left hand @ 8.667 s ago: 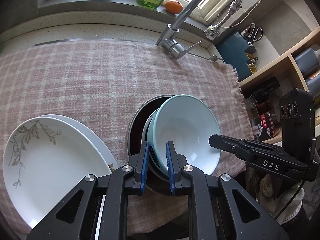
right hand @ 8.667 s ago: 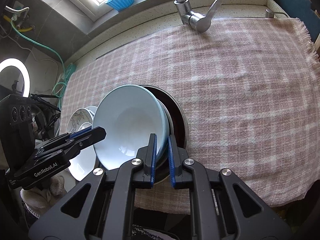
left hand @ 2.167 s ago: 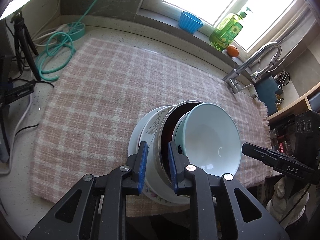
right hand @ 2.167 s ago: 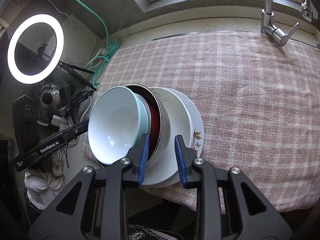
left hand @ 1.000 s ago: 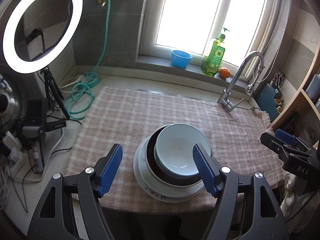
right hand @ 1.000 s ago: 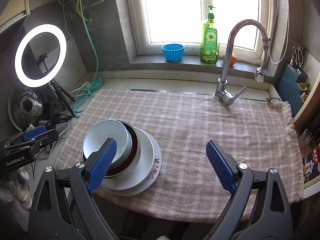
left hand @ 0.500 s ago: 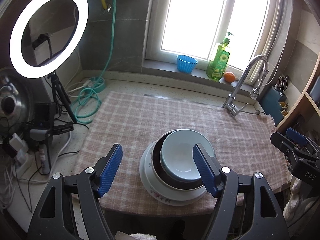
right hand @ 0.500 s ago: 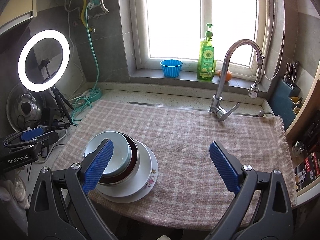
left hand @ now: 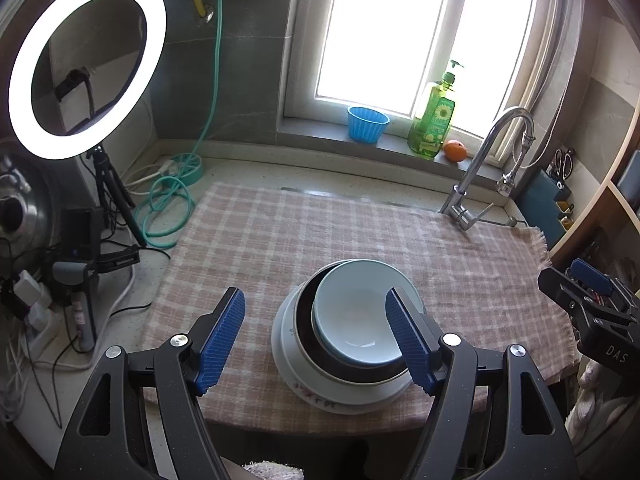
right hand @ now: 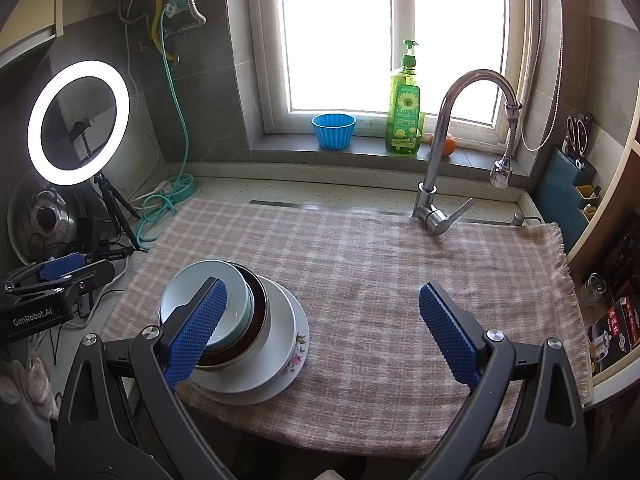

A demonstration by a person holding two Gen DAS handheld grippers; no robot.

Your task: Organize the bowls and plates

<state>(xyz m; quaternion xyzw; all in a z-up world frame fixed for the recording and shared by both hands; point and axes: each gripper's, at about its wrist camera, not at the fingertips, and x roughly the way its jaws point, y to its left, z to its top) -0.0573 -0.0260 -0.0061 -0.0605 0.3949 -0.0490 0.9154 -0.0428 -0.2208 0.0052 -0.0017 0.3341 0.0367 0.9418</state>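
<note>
A stack stands near the front left of the checked cloth (left hand: pixel 304 236) (right hand: pixel 384 264). At the bottom are white flowered plates (left hand: pixel 320 396) (right hand: pixel 280 348), on them a dark metal-rimmed bowl (left hand: pixel 306 320) (right hand: pixel 261 312), and on top a pale blue bowl (left hand: pixel 356 312) (right hand: pixel 234 292). My left gripper (left hand: pixel 314 294) hangs open above and before the stack, touching nothing. My right gripper (right hand: pixel 322 284) is wide open, to the right of the stack, with only cloth between its pads. Each gripper shows at the edge of the other's view: right gripper (left hand: pixel 592 304), left gripper (right hand: pixel 52 280).
A tap (right hand: pixel 436 184) stands at the back right. On the sill are a green soap bottle (right hand: pixel 404 116), a blue cup (right hand: pixel 334 130) and an orange (left hand: pixel 455 150). A ring light (left hand: pixel 86 64), cables and a pot lid are left; shelves are right.
Both grippers let go of the bowls, which now sit on the plates, then opened wide and drew back and up. Over the last second the views barely shift.
</note>
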